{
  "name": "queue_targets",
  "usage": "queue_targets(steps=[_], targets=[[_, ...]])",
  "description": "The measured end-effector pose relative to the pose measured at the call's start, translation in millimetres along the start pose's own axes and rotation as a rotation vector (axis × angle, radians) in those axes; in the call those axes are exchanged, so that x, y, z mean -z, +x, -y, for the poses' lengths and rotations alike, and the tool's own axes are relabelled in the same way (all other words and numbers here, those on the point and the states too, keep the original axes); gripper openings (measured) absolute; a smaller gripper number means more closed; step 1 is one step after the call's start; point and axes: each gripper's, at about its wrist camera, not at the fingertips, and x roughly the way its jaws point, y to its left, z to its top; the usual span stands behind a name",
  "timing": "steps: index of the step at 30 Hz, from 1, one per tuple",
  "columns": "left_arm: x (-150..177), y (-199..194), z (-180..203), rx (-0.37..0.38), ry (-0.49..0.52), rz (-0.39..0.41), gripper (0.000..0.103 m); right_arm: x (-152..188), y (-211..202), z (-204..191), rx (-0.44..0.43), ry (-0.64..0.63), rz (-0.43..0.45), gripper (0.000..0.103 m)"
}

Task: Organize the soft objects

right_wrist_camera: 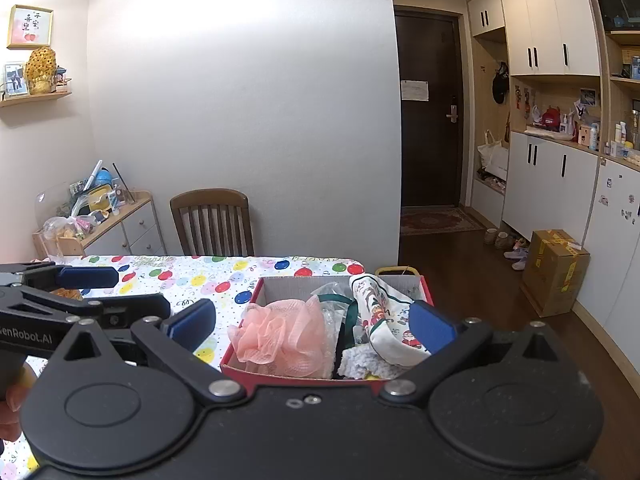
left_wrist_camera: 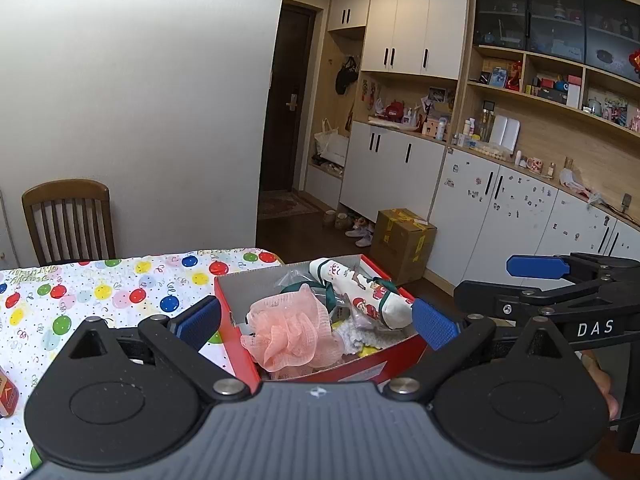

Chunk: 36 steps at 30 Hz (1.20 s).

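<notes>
A red cardboard box [left_wrist_camera: 228,300] [right_wrist_camera: 256,292] sits at the right end of the table. Inside lie a pink mesh bath pouf [left_wrist_camera: 292,328] [right_wrist_camera: 276,332], a white cloth with Christmas figures and green trim [left_wrist_camera: 368,292] [right_wrist_camera: 380,312], a crinkled clear plastic bag [left_wrist_camera: 294,278] and a pale knitted piece [right_wrist_camera: 360,360]. My left gripper [left_wrist_camera: 316,322] hangs open just before the box, nothing between its blue pads. My right gripper [right_wrist_camera: 312,326] is likewise open above the box's near edge. Each gripper shows at the edge of the other's view.
The table wears a balloon-print cloth [left_wrist_camera: 100,292] [right_wrist_camera: 208,276]. A wooden chair [left_wrist_camera: 68,220] [right_wrist_camera: 212,222] stands behind it by the wall. A brown carton [left_wrist_camera: 402,240] [right_wrist_camera: 554,270] sits on the floor beside white cabinets [left_wrist_camera: 392,168]. An orange item [left_wrist_camera: 6,394] lies at the table's left.
</notes>
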Motion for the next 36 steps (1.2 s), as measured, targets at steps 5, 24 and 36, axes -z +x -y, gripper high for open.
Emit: queue_targets(steps=[5, 24, 36], targets=[[0.6, -1.0, -0.1, 0.006, -0.001, -0.003, 0.102, 0.9, -0.8, 0.3, 0.002, 0.01, -0.004, 0.103], [1.0, -2.2, 1.4, 0.002, -0.005, -0.007, 0.102, 1.6, -6.1, 1.0, 0.004, 0.02, -0.003, 0.103], [2.7, -1.2, 1.5, 0.003, -0.01, -0.01, 0.102, 1.5, -7.8, 0.4, 0.003, 0.027, -0.007, 0.103]])
